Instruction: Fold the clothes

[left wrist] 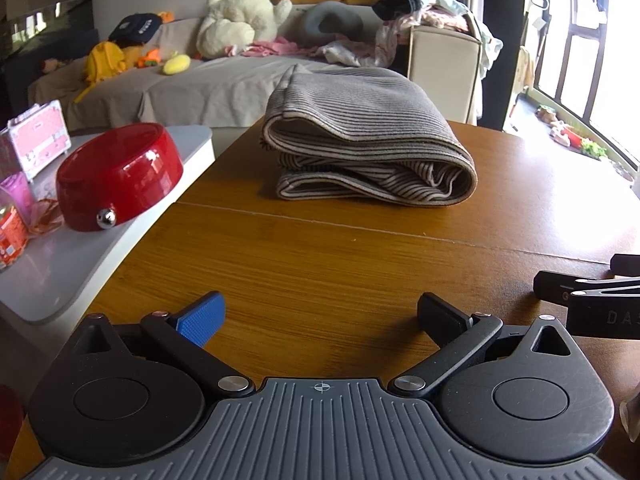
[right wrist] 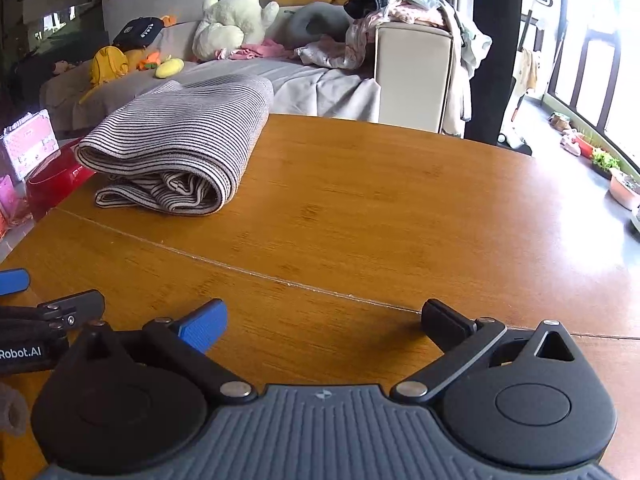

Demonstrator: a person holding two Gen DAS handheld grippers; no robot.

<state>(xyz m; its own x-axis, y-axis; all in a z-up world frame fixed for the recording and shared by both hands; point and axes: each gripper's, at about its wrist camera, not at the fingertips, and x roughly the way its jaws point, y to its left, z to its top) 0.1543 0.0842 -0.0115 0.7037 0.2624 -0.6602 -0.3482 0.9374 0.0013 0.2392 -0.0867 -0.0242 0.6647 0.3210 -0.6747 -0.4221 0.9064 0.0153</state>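
A striped grey and cream garment (left wrist: 368, 140) lies folded in a thick bundle on the far part of the wooden table (left wrist: 320, 264); the right wrist view has the same bundle (right wrist: 180, 140) at the table's far left. My left gripper (left wrist: 320, 316) hovers open over bare wood near the front edge, well short of the garment, nothing between its fingers. My right gripper (right wrist: 324, 320) is also open and empty, beside the left one. Part of the right gripper (left wrist: 592, 300) shows at the right edge of the left wrist view, and part of the left gripper (right wrist: 48, 320) at the left edge of the right wrist view.
A red bowl (left wrist: 116, 176), a pink case (left wrist: 36, 140) and small cups stand on a white side table (left wrist: 80, 248) to the left. Behind the table is a sofa (left wrist: 208, 84) with plush toys and a heap of loose clothes (left wrist: 420, 12). Windows are at the right.
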